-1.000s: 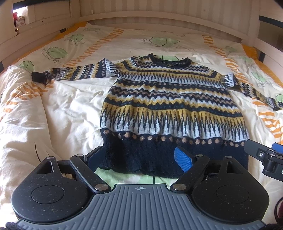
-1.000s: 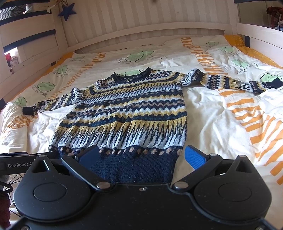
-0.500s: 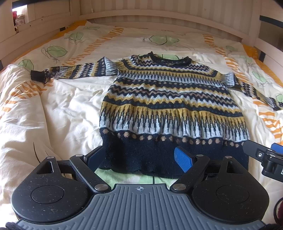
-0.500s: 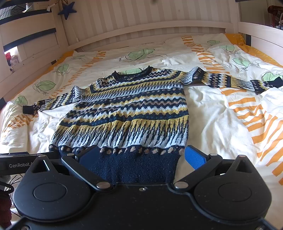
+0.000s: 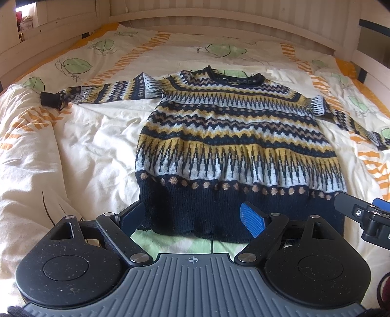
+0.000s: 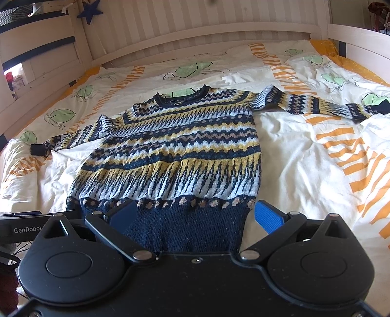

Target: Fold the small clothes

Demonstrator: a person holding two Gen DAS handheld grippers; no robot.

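1. A bed (image 5: 73, 151) with a wooden slatted frame (image 6: 219, 31) carries a crumpled cream duvet printed with green leaves and orange stripes; a blue star (image 6: 89, 11) hangs far left.
2. The sweater (image 5: 234, 136) lies flat mid-bed, front up, neck far, dark hem near, long axis near to far, sleeves spread left and right.
3. It is a chunky zigzag-banded knit in navy, yellow and grey.
4. The left tool (image 5: 192, 217) and right tool (image 6: 196, 215) hover at the hem, jaws apart, gripping nothing.
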